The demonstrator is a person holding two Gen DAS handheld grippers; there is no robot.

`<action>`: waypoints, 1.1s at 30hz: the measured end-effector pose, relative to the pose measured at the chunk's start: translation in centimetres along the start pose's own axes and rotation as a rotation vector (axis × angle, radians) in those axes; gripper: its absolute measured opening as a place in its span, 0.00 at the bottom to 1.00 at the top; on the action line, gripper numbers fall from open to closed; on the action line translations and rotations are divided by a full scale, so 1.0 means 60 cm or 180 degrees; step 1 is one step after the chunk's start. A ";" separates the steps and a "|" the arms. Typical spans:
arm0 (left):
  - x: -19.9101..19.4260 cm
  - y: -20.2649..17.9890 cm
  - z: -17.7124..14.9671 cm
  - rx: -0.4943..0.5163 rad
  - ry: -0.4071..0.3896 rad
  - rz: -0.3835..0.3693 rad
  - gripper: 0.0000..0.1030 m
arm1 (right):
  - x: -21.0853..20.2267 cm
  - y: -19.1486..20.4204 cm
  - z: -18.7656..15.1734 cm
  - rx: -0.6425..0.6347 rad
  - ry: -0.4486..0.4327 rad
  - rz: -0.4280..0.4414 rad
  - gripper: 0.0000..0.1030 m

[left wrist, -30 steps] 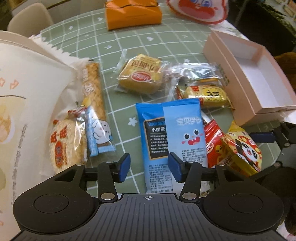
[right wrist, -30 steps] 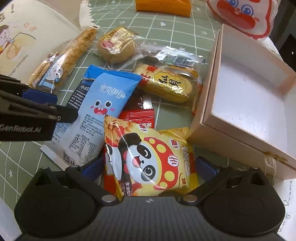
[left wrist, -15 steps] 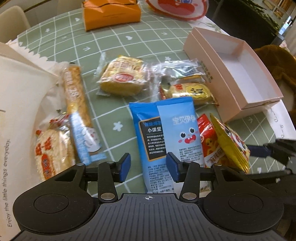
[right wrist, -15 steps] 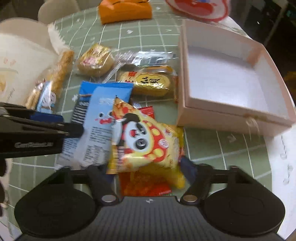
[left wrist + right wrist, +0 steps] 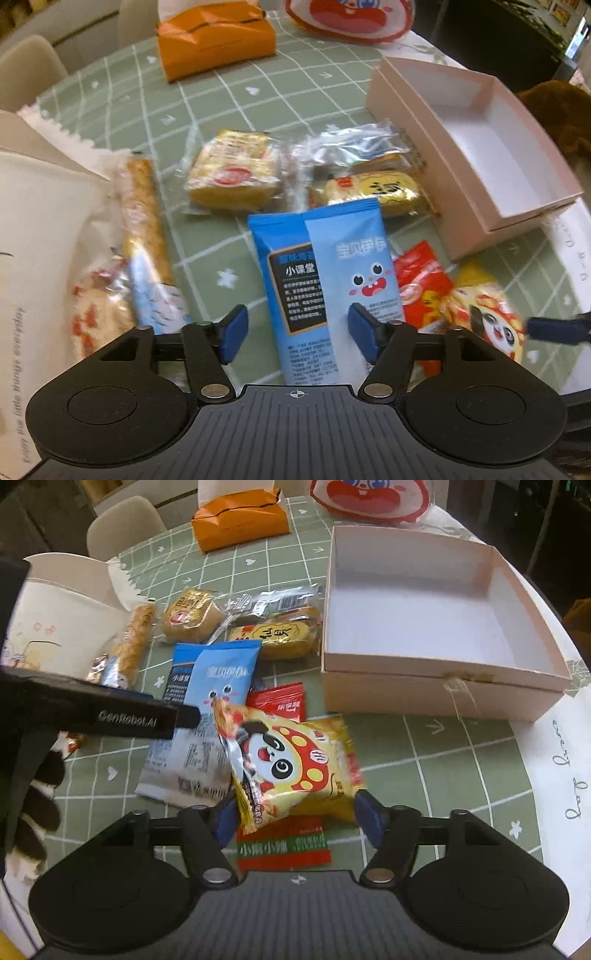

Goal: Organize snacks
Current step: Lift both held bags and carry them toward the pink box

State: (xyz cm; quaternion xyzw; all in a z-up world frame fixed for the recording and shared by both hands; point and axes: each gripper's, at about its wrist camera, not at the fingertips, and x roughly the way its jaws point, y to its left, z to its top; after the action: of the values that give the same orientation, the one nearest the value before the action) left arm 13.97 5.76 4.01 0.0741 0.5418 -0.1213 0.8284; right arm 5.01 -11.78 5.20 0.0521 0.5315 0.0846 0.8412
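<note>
My right gripper (image 5: 297, 818) is shut on the yellow panda snack packet (image 5: 291, 764) and holds it tilted above the table; the packet also shows in the left wrist view (image 5: 484, 325). The open pink box (image 5: 424, 627) stands to the right, white inside, with nothing in it. My left gripper (image 5: 295, 332) is open and holds nothing, its fingers either side of the near end of the blue snack packet (image 5: 325, 273). A red packet (image 5: 280, 705) lies under the panda packet. Two yellow cakes (image 5: 232, 173) (image 5: 373, 190) and a long biscuit stick (image 5: 142, 218) lie further back.
A white paper bag (image 5: 40, 229) lies at the left. An orange pouch (image 5: 240, 520) and a red-and-white cartoon bag (image 5: 369, 496) sit at the far side of the green checked tablecloth (image 5: 424, 760). A clear empty wrapper (image 5: 351, 147) lies beside the box.
My right gripper has lifted the panda packet higher and pulled back from the pile. My left gripper has opened wider and drawn back a little.
</note>
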 end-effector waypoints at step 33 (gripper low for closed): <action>-0.005 -0.024 -0.017 0.0052 0.0042 -0.0219 0.81 | -0.058 -0.192 -0.039 0.1221 -0.0226 -0.0341 0.71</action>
State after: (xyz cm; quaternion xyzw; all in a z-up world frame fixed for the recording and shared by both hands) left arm 12.52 4.66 3.87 0.0629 0.5484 -0.1537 0.8195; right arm 2.44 -23.79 5.23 0.1861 0.5099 -0.0649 0.8374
